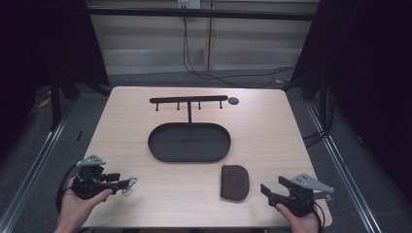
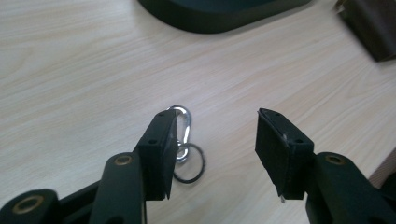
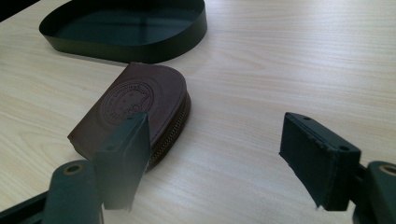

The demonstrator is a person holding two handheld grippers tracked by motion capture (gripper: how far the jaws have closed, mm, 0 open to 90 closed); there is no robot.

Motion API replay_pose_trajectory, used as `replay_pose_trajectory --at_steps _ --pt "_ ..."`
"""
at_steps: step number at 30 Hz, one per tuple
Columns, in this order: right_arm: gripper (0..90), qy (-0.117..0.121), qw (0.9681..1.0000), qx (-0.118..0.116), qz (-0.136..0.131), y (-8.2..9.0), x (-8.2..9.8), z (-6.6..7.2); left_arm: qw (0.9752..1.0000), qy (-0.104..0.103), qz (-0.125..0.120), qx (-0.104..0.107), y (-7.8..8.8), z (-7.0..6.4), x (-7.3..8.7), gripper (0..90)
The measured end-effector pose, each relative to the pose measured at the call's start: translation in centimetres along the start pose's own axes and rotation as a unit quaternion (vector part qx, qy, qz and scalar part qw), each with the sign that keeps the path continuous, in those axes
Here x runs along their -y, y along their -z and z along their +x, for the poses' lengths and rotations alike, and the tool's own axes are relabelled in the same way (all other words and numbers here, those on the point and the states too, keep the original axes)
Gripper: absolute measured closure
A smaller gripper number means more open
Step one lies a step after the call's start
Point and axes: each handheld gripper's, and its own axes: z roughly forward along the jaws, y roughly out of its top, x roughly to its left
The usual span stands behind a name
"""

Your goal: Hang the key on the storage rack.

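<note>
Wooden table [image 1: 262,126], carabiner [image 2: 183,122] beside left gripper [image 2: 212,140]

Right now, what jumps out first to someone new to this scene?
The black oval tray with its hook rack sits mid-table. A brown zip pouch lies flat just in front of it, near the open right gripper. At the near left, a silver carabiner with a dark ring lies on the wood just ahead of the left gripper, whose jaws stand apart in its own view, clamping nothing.
</note>
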Motion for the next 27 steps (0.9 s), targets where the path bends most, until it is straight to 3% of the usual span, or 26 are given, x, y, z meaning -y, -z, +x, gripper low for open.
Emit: replay_pose_trajectory --at_steps 5,11,16,18,22,27 --pt "24.2 0.003 1.0 -0.003 0.005 -0.3 -0.1 0.0 0.9996 -0.01 0.016 -0.023 -0.2 0.0 -1.1 48.1" --pt "24.2 0.009 0.9999 -0.004 0.009 -0.5 -0.2 0.1 0.9983 -0.023 0.052 -0.016 -1.2 0.1 -2.4 52.4" --pt "24.4 0.009 0.9999 -0.007 0.01 -0.5 -0.2 0.1 0.9944 -0.028 0.1 -0.02 -2.6 0.3 -3.2 53.7" --pt "24.4 0.01 0.9999 -0.007 0.011 -0.5 -0.2 0.1 0.9916 -0.033 0.123 -0.023 -3.2 0.4 -3.5 54.1" --pt "24.4 0.011 0.9998 -0.006 0.016 -0.7 -0.1 0.2 0.9874 -0.046 0.149 -0.022 -4.0 0.4 -4.0 54.4" --pt "24.3 0.012 0.9997 -0.007 0.018 -0.7 -0.1 0.2 0.9827 -0.047 0.178 -0.021 -5.1 0.8 -4.2 57.0"
